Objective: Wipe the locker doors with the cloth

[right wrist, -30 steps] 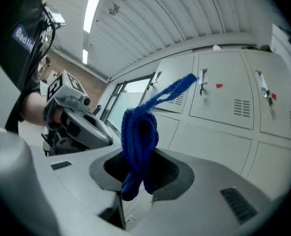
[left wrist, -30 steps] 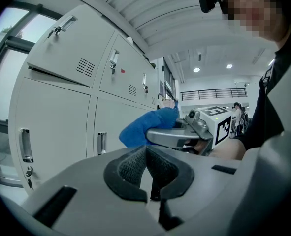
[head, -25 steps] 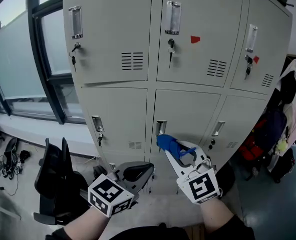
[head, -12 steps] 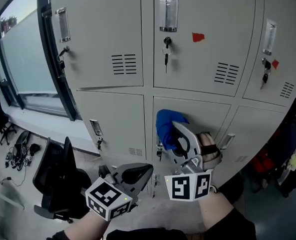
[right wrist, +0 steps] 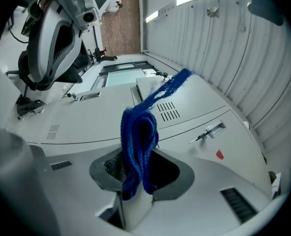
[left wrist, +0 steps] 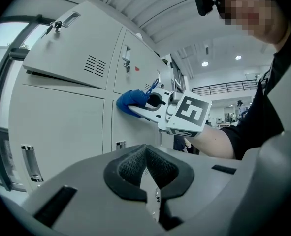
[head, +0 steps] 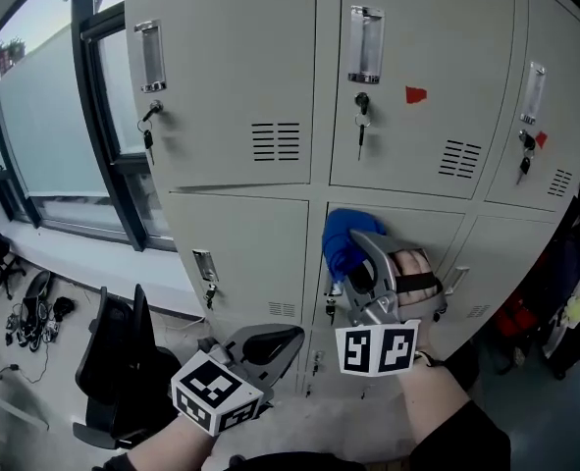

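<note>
Two grippers: both held low in the head view, one in each of the person's hands.
Left gripper (head: 275,341): nearest and lowest; jaws together with nothing between them; it hangs idle, clear of the lockers.
Right gripper (head: 360,253): higher and further in, pointing up and forward at the lockers; jaws clamped on the cloth.
Cloth (head: 343,238): blue, bunched into a wad at the right gripper's tips. It appears pressed against the lower middle door.
Cloth axis: the long axis runs along the line of the jaws, roughly up and down in the head view. In the right gripper view a loose tail trails past the wad.
Lower middle door (head: 437,226): contact sits near its upper left corner, just below the seam with the row above.
Deciding relation: the bare face of this door lies to the right of and below the cloth. In my judgement, the coming stroke has to travel that way.
Nearer hand: the right, already at the door; the left is well apart from it.
Upper middle door (head: 417,47): beyond and above, with a key (head: 361,106) hanging in the lock and a red marker (head: 415,94) beside it.
Hazard, as judged: a stroke upward could snag the tail on that key.
Far left: a window (head: 44,135), with a black chair (head: 123,361) below.
</note>
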`<state>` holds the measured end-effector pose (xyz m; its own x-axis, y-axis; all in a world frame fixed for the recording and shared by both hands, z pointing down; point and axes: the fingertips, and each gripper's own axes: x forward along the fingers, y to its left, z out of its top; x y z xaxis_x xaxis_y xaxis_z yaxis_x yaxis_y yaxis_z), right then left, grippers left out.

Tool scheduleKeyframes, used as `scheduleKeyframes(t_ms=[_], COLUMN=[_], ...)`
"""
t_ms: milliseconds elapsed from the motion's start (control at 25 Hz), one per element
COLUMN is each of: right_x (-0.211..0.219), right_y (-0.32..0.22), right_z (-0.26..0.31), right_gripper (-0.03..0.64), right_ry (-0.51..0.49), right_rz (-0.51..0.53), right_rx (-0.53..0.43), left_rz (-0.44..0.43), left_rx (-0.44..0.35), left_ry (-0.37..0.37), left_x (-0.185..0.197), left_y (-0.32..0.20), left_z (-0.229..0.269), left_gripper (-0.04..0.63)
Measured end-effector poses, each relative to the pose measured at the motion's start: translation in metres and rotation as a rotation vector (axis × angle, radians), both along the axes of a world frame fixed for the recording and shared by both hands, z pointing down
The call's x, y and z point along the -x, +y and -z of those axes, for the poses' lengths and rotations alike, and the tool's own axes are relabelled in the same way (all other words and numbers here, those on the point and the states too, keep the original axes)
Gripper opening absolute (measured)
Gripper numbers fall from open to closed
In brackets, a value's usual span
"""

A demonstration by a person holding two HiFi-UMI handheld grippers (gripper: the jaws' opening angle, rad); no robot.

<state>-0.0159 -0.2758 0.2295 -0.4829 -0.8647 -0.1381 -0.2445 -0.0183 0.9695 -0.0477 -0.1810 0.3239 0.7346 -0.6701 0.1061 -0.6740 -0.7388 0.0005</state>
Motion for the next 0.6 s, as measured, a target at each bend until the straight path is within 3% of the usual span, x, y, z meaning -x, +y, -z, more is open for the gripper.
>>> scheduleKeyframes(t_ms=[360, 600], right_x=[0.007, 0.016], right_y=[-0.018, -0.027], right_z=[-0.005, -0.011], right_gripper=[0.101, 0.101], right_ry=[0.072, 0.139], right_rz=[-0.128, -0.152], right_rx=[-0.016, -0.012], left_rz=[-0.057, -0.074], left_rx=[-0.036, -0.032], left_ry=[0.007, 0.007], left_x=[0.010, 0.010], left_y=[-0.003, -0.007], left_z=[0.013, 0.012], left_gripper=[0.006, 0.006])
